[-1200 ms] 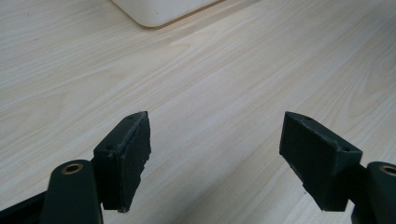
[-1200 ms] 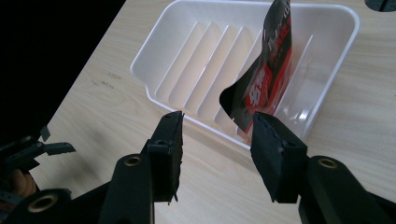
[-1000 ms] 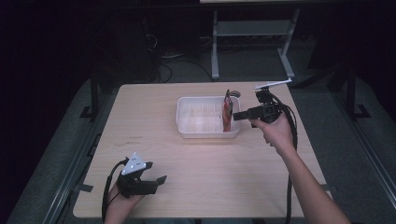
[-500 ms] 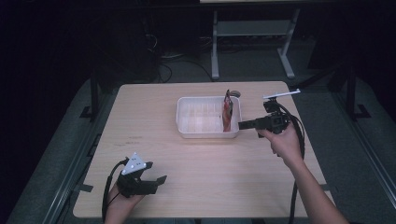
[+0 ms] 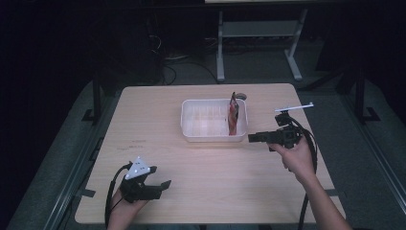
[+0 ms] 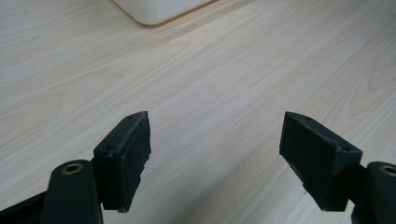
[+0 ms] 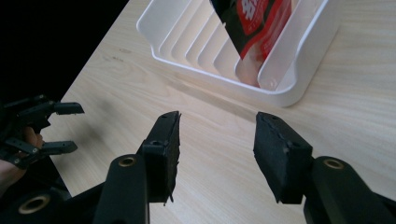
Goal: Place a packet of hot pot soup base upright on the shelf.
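1. High view: a red snack packet (image 5: 233, 115) stands on edge in the right-hand end slot of a white slotted tray (image 5: 191, 128), which sits toward the far edge of the worktop (image 5: 158, 110), a little right of its middle.
2. Right gripper view: the same red snack packet (image 7: 254, 18) leans between the last ribs of the white slotted tray (image 7: 289, 88), its upper part rising above the rim.
3. The right gripper (image 5: 253, 138) hovers just beside the tray's right end wall, jaws parted with only bare worktop between them; it holds nothing. Its jaws have just been opening a little, with nothing between them.
4. The left gripper (image 5: 163, 186) rests near the near-left corner of the worktop, well apart from the tray, jaws wide apart and empty, as the left gripper view confirms.
5. Handling, as a judgement: the packet looks like thin printed film, so likely light, soft and crinkly, and somewhat slick. It should flex instead of resisting a squeeze, and the contents may crush if pinched hard.
6. Where to hold, as a judgement: the free top edge standing clear of the rim is the best spot, pinched across its flat faces, since the lower part is hemmed in by the ribs and end wall.
7. Lifting straight up along the slot should keep the film from snagging or dragging the light tray along.
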A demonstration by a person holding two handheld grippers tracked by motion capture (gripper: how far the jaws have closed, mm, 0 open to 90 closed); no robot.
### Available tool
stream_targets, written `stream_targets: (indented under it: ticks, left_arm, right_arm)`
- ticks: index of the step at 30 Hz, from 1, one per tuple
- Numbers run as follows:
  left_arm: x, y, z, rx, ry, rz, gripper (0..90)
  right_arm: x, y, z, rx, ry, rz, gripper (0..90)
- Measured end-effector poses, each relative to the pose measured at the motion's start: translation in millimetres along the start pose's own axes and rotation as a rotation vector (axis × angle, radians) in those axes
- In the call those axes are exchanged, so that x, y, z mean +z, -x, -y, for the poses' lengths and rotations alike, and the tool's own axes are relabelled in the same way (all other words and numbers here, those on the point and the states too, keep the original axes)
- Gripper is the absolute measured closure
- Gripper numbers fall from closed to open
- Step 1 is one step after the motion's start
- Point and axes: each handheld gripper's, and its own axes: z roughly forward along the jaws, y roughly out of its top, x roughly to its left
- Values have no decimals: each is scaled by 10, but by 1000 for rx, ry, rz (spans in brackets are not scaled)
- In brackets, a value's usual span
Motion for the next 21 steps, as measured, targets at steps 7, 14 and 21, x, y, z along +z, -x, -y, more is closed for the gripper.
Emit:
stream_targets:
  ticks: [7,14,21]
  left_arm:
    - [4,0,-1,1,0,0,242]
    - [3,3,-4,1,1,-1,242]
    - [5,2,-2,2,0,-2,242]
  right_arm:
    - [-1,43,144,7,2,-15,494]
    - [-61,108,269,22,13,-22,487]
    - [-110,157,402,29,17,-17,484]
